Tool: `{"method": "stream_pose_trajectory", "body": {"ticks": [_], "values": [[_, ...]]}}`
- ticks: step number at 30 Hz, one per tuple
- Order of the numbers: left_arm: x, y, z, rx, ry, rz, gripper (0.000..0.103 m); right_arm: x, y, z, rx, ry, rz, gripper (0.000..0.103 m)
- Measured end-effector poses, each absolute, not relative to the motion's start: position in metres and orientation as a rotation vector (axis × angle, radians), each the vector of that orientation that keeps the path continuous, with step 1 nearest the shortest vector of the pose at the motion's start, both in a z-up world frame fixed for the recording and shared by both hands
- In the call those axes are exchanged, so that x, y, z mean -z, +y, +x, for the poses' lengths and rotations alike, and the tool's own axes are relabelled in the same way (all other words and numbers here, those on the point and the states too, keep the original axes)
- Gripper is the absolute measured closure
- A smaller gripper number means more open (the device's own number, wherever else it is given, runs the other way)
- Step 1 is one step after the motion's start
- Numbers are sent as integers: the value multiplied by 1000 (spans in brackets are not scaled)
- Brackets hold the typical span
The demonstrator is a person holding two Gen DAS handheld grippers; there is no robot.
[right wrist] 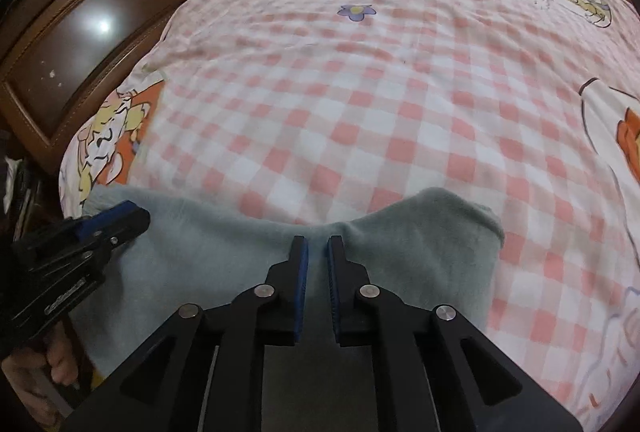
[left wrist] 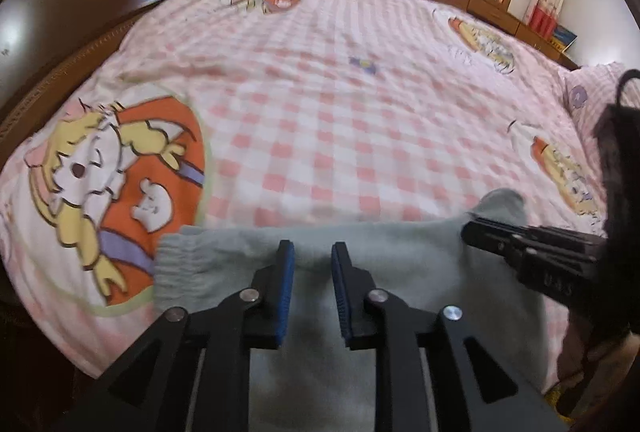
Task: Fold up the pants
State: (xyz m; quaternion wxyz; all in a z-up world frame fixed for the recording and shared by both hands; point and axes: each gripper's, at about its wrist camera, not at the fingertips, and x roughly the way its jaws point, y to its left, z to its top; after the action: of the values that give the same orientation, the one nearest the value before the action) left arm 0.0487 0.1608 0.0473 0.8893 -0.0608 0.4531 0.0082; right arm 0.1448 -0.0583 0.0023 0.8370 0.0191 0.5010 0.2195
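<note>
Checked bedspread (left wrist: 340, 136), grey pants (left wrist: 240, 256), gripper lettering unreadable

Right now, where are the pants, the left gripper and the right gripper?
pants (left wrist: 224, 256): left wrist view, on the grey fabric near its ribbed edge.
left gripper (left wrist: 313, 252): left wrist view, midway between fingertips.
right gripper (right wrist: 318, 246): right wrist view, midway between fingertips.

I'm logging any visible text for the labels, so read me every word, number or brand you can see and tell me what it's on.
"U M S", or close to it: faint raised letters on the right tool, seen from the left wrist; the middle letter is unsure.
Raised lettering on the left tool, seen from the right wrist: too blurred to read.
Quilt: cartoon prints only, no words.
Pants: no label showing.
</note>
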Motion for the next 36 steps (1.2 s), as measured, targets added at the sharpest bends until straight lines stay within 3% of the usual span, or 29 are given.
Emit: {"method": "stream_pose_trajectory", "body": {"ticks": [5, 9, 14, 18, 27, 36], "values": [[-23, 178, 63, -41, 981, -137, 91, -11, -63, 144, -448, 1089, 75, 93], [-35, 179, 57, -38, 985, -138, 92, -27, -70, 124, -453, 1097, 76, 83], [-59, 174, 19, -19, 949, -160, 71, -41, -79, 82, -502, 1096, 78, 80], [-64, 175, -10, -10, 951, -207, 71, -35, -86, 54, -500, 1120, 60, 73], [-36, 201, -44, -93, 1000, -298, 68, -22, -107, 29, -472, 1150, 63, 73], [-52, 203, -57, -153, 961, -218, 67, -8, -130, 3, -424, 1206, 45, 72]]}}
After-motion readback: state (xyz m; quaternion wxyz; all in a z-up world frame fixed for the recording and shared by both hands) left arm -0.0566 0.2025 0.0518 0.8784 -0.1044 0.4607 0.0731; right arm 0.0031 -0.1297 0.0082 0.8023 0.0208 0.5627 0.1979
